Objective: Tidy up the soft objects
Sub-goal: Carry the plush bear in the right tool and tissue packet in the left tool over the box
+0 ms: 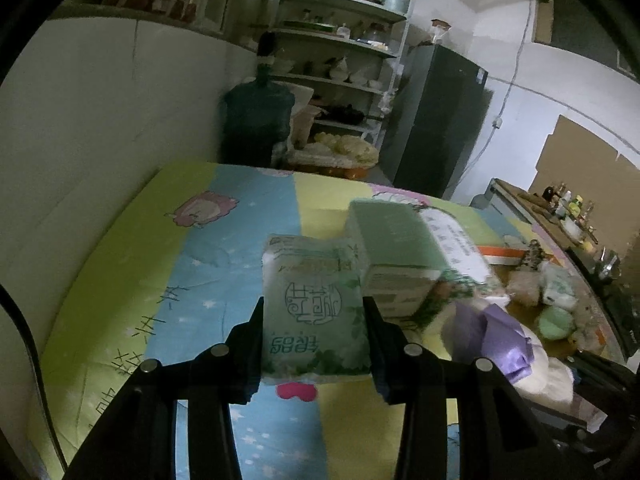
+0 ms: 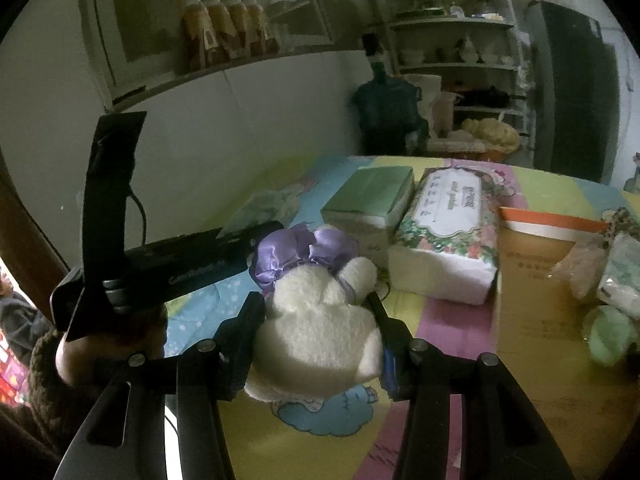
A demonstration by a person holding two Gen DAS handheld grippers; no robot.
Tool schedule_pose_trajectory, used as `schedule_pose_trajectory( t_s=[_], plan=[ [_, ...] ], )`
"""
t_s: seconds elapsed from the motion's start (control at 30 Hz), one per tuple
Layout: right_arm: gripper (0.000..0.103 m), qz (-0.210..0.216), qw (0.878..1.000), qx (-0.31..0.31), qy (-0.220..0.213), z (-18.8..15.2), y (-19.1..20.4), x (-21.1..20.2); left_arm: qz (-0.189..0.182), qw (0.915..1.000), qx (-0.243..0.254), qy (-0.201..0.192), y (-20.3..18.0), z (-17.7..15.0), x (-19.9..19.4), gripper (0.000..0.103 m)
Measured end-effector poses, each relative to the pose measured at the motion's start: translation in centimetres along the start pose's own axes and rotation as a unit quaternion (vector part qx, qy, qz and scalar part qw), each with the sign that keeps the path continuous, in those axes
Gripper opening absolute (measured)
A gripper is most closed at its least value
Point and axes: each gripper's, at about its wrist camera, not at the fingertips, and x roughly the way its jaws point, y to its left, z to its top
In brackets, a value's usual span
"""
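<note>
Plastic-wrapped tissue pack (image 1: pixel 316 312) clamped in my left fingers (image 1: pixel 256 332) above the counter (image 1: pixel 120 288), light and squashy, so grip mid-body; right fingers (image 2: pixel 248 320) pinch the plush toy (image 2: pixel 316 328), soft, holds ok.

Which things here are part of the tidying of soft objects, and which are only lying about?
Belong: tissue pack in left gripper; white plush toy in right gripper; floral tissue pack.
Lying about: water jug; shelf; fridge.
</note>
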Motion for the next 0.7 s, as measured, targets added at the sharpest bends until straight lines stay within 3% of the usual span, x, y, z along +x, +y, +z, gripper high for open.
schedule_pose_trajectory(
  t_s=[0.7],
  plan=[
    [0.051,-0.039,0.996,0.048,-0.065,-0.5,-4.5,-6.4,-0.022,0.9976,0.058,-0.029,-7.2,0.7,-1.6,0.044]
  ],
)
